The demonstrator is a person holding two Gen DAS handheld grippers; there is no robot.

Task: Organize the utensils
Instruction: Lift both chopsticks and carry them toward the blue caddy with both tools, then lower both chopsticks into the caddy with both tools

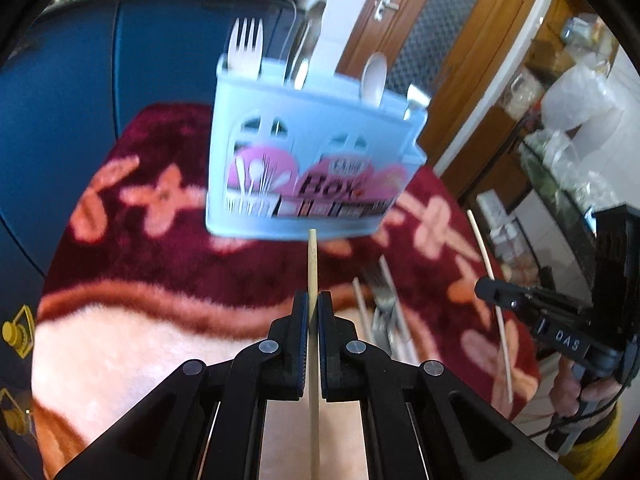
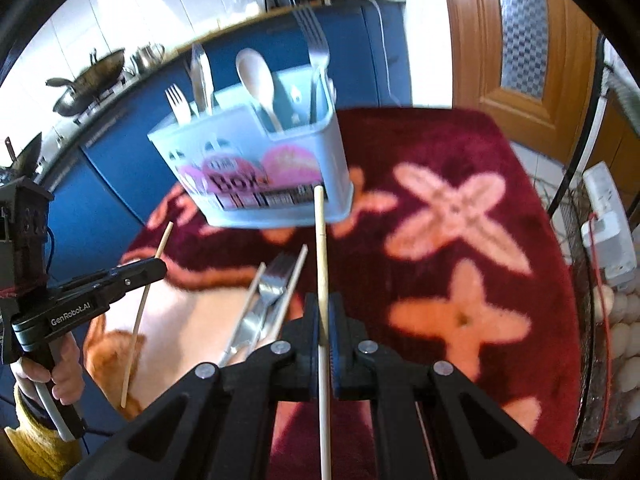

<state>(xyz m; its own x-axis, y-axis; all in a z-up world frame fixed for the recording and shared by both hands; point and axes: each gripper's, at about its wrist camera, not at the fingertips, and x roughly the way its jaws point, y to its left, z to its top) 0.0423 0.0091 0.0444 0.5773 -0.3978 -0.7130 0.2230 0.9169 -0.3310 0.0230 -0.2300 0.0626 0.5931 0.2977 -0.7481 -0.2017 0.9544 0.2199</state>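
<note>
A wooden chopstick [image 1: 313, 280] is pinched between the pressed-together jaws of the left hand-held gripper [image 1: 313, 300], its tip reaching toward twelve o'clock until it overlaps the lower edge of a pale blue utensil box [image 1: 320, 140]. A second chopstick [image 2: 321, 248] is clamped likewise by the right hand-held gripper [image 2: 325, 304], its tip lying over the box's lower right corner in the right wrist view. The box is blurred in both views; a pink label with the word "Box" is seen on its front. In its compartments a pale plastic fork [image 1: 245, 46], a pale spoon [image 1: 375, 74] and metal cutlery [image 1: 306, 48] are stood upright. The box is set on a dark red fleece cloth with pink cross-shaped flowers [image 2: 452, 208] that covers the surface. On the cloth, at about five o'clock from the box in the left wrist view, a metal fork [image 2: 276, 276] and more loose chopsticks [image 2: 294, 280] are left lying together. Behind the box, at twelve o'clock, blue cabinets [image 2: 120, 160] are seen, with a wok [image 2: 88, 76] on the counter at ten o'clock and a wooden door [image 2: 520, 40] at two o'clock.
</note>
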